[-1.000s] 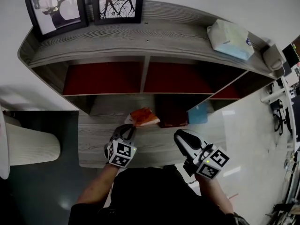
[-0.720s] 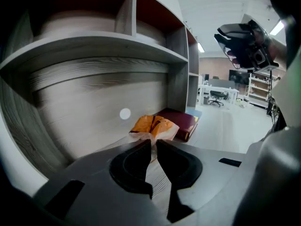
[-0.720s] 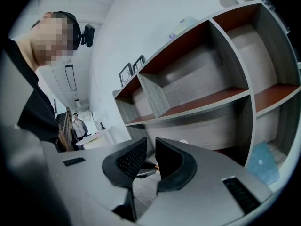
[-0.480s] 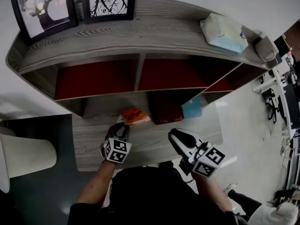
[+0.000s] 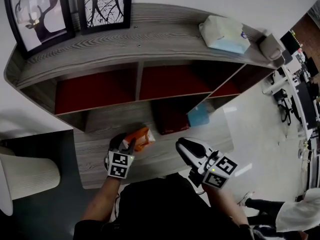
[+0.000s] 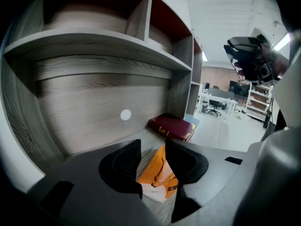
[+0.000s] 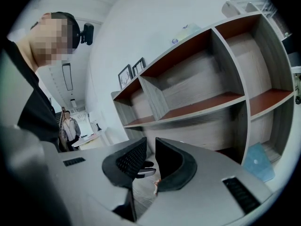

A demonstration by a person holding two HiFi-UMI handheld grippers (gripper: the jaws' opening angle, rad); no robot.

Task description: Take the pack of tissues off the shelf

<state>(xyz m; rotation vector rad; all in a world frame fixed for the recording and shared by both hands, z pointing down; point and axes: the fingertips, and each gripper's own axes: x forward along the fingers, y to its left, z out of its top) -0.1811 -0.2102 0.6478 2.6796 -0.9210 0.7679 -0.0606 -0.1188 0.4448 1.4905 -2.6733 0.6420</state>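
Hidden or unclear: the print on the orange pack [image 5: 140, 138] was too small to read. In the left gripper view its near white end [image 6: 157, 175] was cut off by the gripper body. The dark red book [image 6: 171, 126] sat in shadow in the head view, with only its near edge clear. A flat blue item [image 5: 198, 116] leaned just right of the book; its type could not be told. The person's body covered the near edge of the low board [image 5: 165, 156].

Left gripper [image 5: 126, 145]: the jaws had just been opening. The orange pack lay between them on the low board. A strip of wood showed between the left jaw and the pack, so the grip was released.

Right gripper [image 5: 182, 146]: fingers clenched together on nothing. It was held over the low board, right of the pack and well apart from it.

Edges and room: the pack lay near the left end of the low board, below the left compartment of the shelf unit [image 5: 150, 39]. Bare board lay between the pack and the book. The red-backed compartments above held nothing visible. On the top board stood two framed pictures [image 5: 37, 16] at far left and a pale soft pack [image 5: 224, 34] towards the right end. Open floor lay to the right of the unit, and a ribbed white bin [image 5: 25, 176] stood to its left.
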